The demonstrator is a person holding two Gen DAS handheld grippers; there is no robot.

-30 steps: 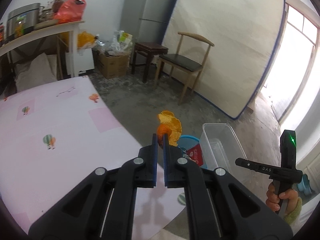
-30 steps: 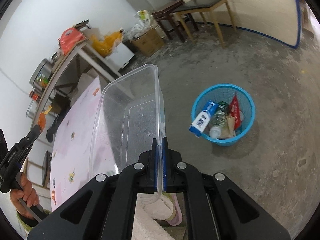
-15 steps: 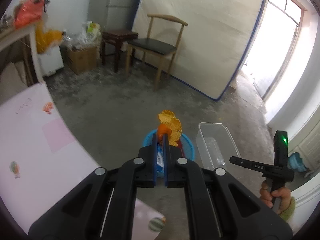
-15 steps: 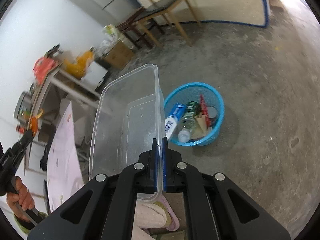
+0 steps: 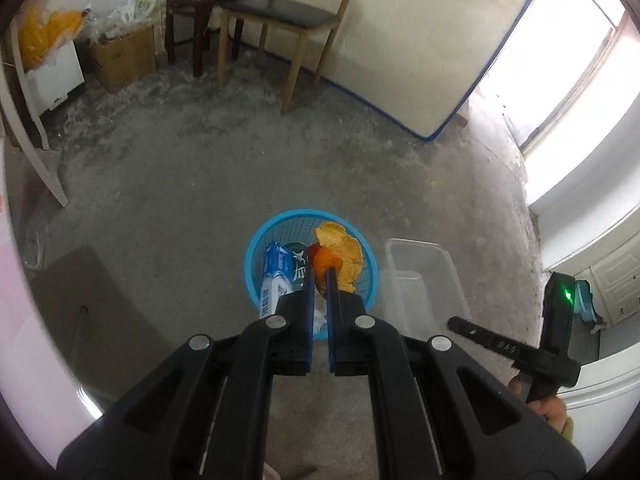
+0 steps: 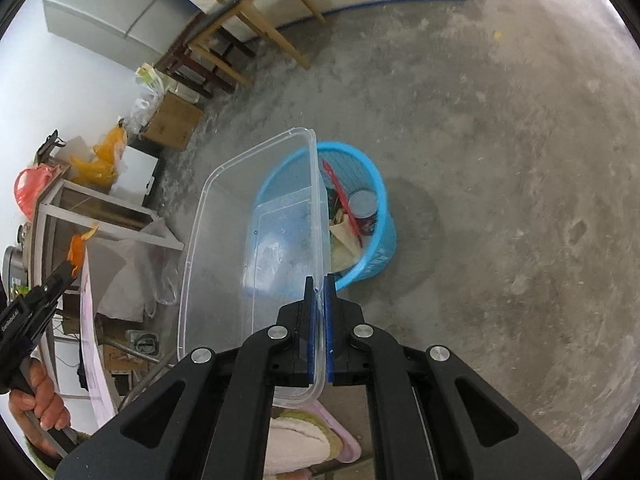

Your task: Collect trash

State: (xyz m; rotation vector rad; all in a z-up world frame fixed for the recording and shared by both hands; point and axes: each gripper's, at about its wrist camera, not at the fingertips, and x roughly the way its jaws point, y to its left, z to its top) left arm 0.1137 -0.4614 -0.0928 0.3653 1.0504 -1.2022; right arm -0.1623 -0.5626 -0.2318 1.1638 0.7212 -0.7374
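Observation:
My left gripper [image 5: 318, 271] is shut on a piece of orange peel [image 5: 340, 258], held above the blue mesh trash basket [image 5: 252, 252] on the concrete floor. The basket holds a blue-and-white carton [image 5: 274, 276], a dark bottle and other rubbish. My right gripper [image 6: 319, 284] is shut on the rim of a clear plastic container [image 6: 224, 240], which hangs tilted beside and partly over the basket [image 6: 380, 200]. In the left wrist view the container [image 5: 416, 280] appears just right of the basket. The right wrist view shows the left gripper [image 6: 70, 270] with the peel [image 6: 78, 246] at far left.
A wooden chair [image 5: 288, 16], a dark stool [image 5: 200, 0] and a cardboard box [image 5: 124, 56] stand at the back. A mattress [image 5: 460, 40] leans on the wall. A pink-clothed table edge [image 5: 16, 320] lies left. A slippered foot [image 6: 304, 436] shows below the container.
Both grippers swung off the table toward the floor and sank. The peel now hangs over the basket, and the container has come down closer beside it, overlapping its rim.

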